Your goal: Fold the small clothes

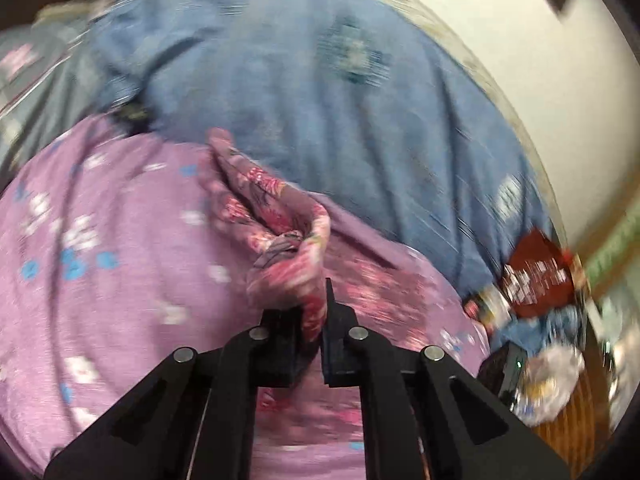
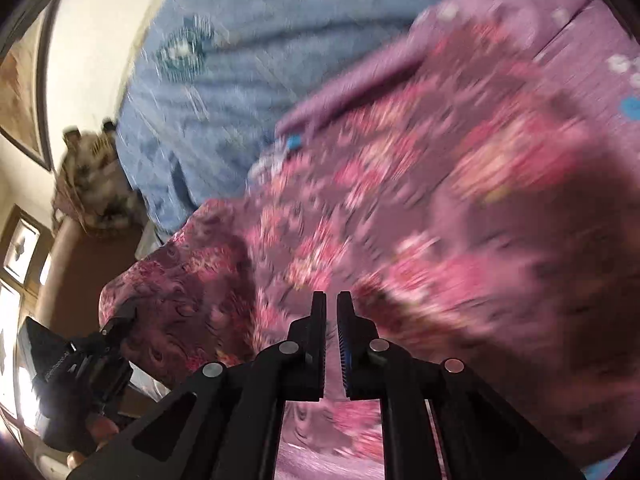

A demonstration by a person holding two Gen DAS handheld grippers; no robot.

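The left tongs (image 1: 316, 320) are clenched on a bunched fold of the small pink-and-red floral cloth garment (image 1: 280, 236), which rises crumpled from between the two black fingers and runs away from them in a twisted ridge. In the right wrist view the same left tongs (image 2: 120, 320) appear at the lower left, biting the garment's near corner, with part of the person's hand (image 2: 96, 432) visible beneath the black tool.

The right tongs (image 2: 330, 320) have their jaws drawn nearly together, only a narrow slit between the ribbed pads. The floral garment (image 2: 400, 200) lies just beyond and under them, but the blur hides whether any cloth is caught in the slit; it looks empty.

The garment is spread over a lilac bedsheet printed with white and blue flowers (image 1: 100, 240), which covers the near part of the bed. Beyond it lies a rumpled blue quilt with square teal motifs (image 1: 320, 100), reaching to the bed's far edge. A cream wall (image 1: 540, 60) stands behind the bed, bearing a dark-framed picture (image 2: 24, 92). At the right of the left wrist view a red packet (image 1: 536, 272) and some blurred clutter sit by a brown wooden surface (image 1: 568, 420). Both views are heavily smeared by motion.
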